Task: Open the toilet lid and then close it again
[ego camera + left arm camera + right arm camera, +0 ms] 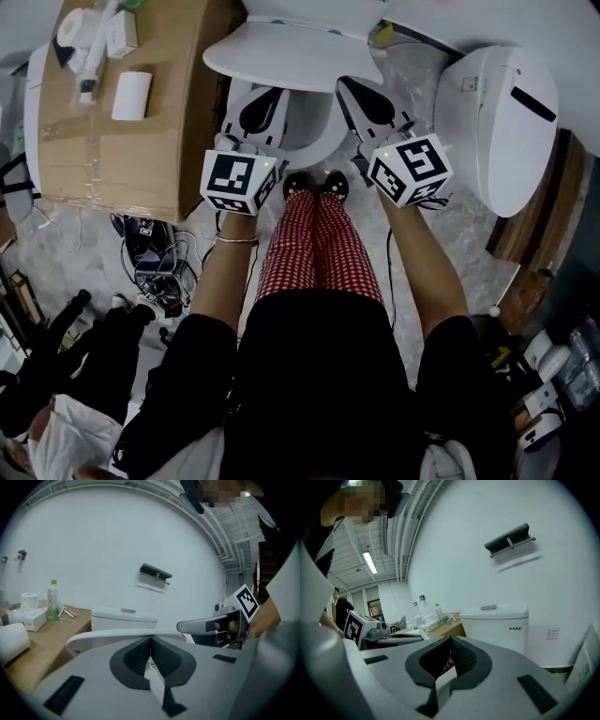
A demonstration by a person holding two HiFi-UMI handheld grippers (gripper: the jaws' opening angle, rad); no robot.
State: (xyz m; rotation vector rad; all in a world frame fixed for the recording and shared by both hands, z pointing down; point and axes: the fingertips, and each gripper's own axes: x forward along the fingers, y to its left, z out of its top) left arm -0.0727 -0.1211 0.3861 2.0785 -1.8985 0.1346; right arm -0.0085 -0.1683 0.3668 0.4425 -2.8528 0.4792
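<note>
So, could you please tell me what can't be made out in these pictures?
Toilet bowl: head view, mostly covered by the lid, left hand-held gripper and right hand-held gripper.
Cistern print: right gripper view, too small.
Bottle label: left gripper view, blurred and small.

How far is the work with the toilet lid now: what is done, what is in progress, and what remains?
Done: the lid is off the bowl, partly raised. In hand: left hand-held gripper and right hand-held gripper, jaws shut, sit at its front edge. Remaining: the lid must end flat; whether it is going up or down cannot be told.
</note>
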